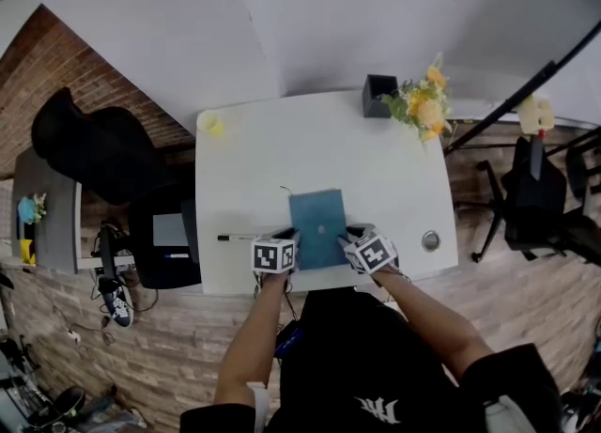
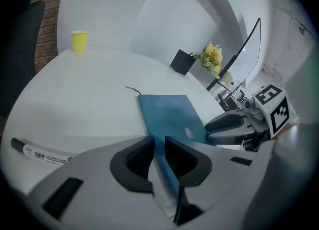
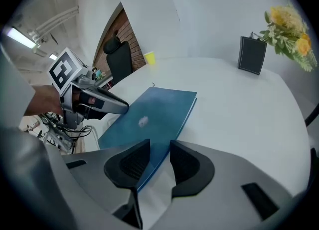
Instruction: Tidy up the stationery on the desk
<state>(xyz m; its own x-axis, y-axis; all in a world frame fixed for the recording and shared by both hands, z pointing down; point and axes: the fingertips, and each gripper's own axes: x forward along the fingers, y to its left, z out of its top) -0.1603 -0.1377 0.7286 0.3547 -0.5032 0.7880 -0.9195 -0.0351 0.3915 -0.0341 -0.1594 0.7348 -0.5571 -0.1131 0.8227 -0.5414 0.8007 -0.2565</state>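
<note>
Notebook [image 1: 317, 227] with matt blue cover, faintly mottled, desk [image 1: 376, 168] with smooth matt white top, left gripper [image 2: 158, 146] and right gripper [image 3: 159, 154] in matt grey plastic with dark ribbed inner faces, marker [image 2: 42, 153] in glossy white plastic, pen holder [image 3: 250, 54] matt black, wall [image 1: 56, 55] of rough red brick.

Office: white desk [image 1: 282, 140], black office chair [image 1: 532, 201] (brick walls [image 1: 56, 55]).

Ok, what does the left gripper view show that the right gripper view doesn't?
Only the left gripper view: the marker pen on the desk, and the right gripper from outside. Only the right gripper view: the left gripper from outside. Both: the blue notebook with its near edge between each view's own jaws, the yellow cup, black holder and flowers.
</note>
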